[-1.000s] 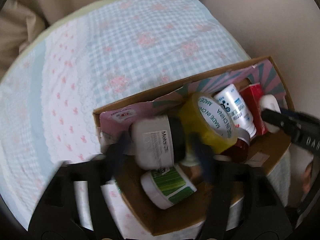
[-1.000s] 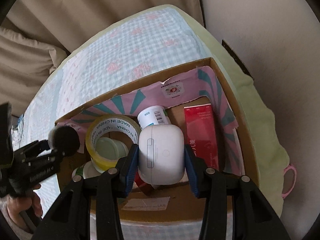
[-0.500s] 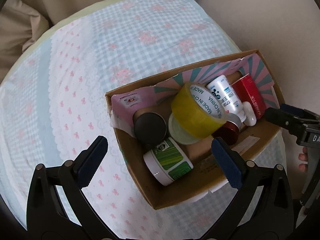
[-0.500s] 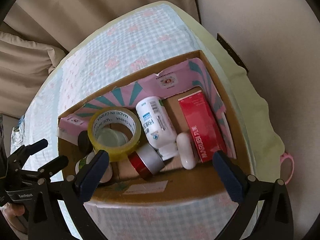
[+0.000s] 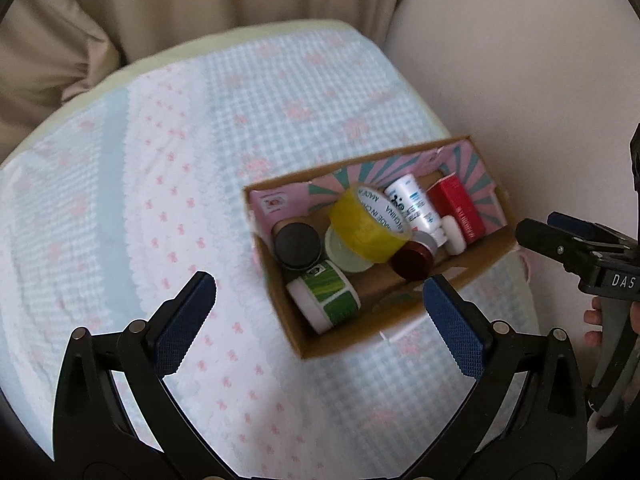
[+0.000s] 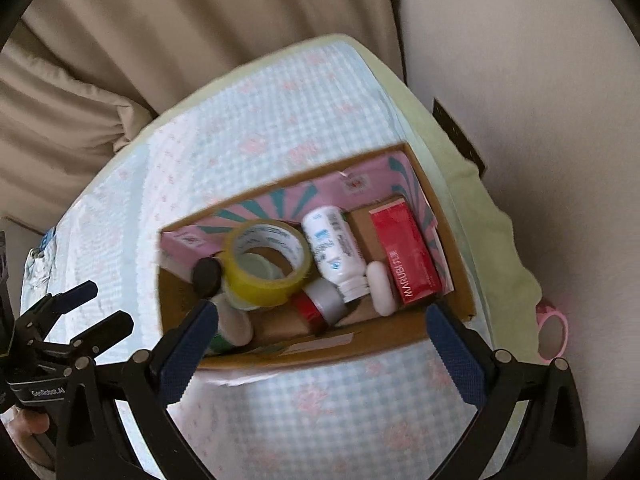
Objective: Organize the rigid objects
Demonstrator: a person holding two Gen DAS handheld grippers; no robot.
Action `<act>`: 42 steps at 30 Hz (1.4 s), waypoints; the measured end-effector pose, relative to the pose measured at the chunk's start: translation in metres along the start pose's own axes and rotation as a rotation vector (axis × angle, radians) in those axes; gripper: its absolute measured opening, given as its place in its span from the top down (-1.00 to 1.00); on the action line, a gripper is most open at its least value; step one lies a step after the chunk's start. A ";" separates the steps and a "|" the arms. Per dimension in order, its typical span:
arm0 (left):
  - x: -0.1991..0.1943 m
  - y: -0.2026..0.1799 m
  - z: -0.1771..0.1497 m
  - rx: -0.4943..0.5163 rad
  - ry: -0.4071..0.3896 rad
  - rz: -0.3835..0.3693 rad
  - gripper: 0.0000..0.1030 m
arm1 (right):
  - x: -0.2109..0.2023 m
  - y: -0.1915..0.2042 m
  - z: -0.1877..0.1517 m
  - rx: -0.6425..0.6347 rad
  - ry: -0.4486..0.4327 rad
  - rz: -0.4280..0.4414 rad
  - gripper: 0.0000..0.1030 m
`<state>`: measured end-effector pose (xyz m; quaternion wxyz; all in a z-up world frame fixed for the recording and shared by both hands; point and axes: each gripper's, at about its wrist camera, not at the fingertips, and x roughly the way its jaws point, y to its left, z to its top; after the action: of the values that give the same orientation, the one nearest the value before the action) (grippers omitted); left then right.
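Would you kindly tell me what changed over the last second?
The right gripper let go of the white case, the left gripper released the black-lidded jar; both opened and pulled up from the box. Tape roll, bottle and red carton stayed.

Left gripper (image 5: pixel 318 292): jaws spread wide, nothing between the pads, pointing steeply down. Right gripper (image 6: pixel 320 324): same, jaws fully apart and empty, also angled steeply down. From the left wrist view the right gripper sits at 3 o'clock with fingertips (image 5: pixel 592 316) on its handle; from the right wrist view the left gripper sits at 8 o'clock.
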<state>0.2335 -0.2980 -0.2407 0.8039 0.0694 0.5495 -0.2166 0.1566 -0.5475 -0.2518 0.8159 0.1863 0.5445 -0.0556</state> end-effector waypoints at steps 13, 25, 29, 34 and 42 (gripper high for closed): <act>-0.213 0.057 -0.073 -0.137 -0.231 0.094 -1.00 | -0.153 0.154 -0.037 -0.261 -0.163 0.046 -1.00; -0.322 0.121 -0.158 -0.262 -0.422 0.241 -1.00 | -0.211 0.238 -0.105 -0.369 -0.274 0.018 -1.00; -0.335 0.122 -0.170 -0.236 -0.457 0.285 -1.00 | -0.216 0.245 -0.116 -0.364 -0.299 0.023 -1.00; -0.340 0.128 -0.172 -0.243 -0.467 0.274 -1.00 | -0.217 0.249 -0.125 -0.357 -0.312 0.005 -1.00; -0.340 0.124 -0.171 -0.216 -0.470 0.273 -1.00 | -0.222 0.245 -0.129 -0.329 -0.332 -0.027 -1.00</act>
<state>0.0375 -0.0351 -0.0121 0.9336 0.0045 0.3538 -0.0567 0.0274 -0.2991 -0.0338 0.9127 0.0318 0.4072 -0.0070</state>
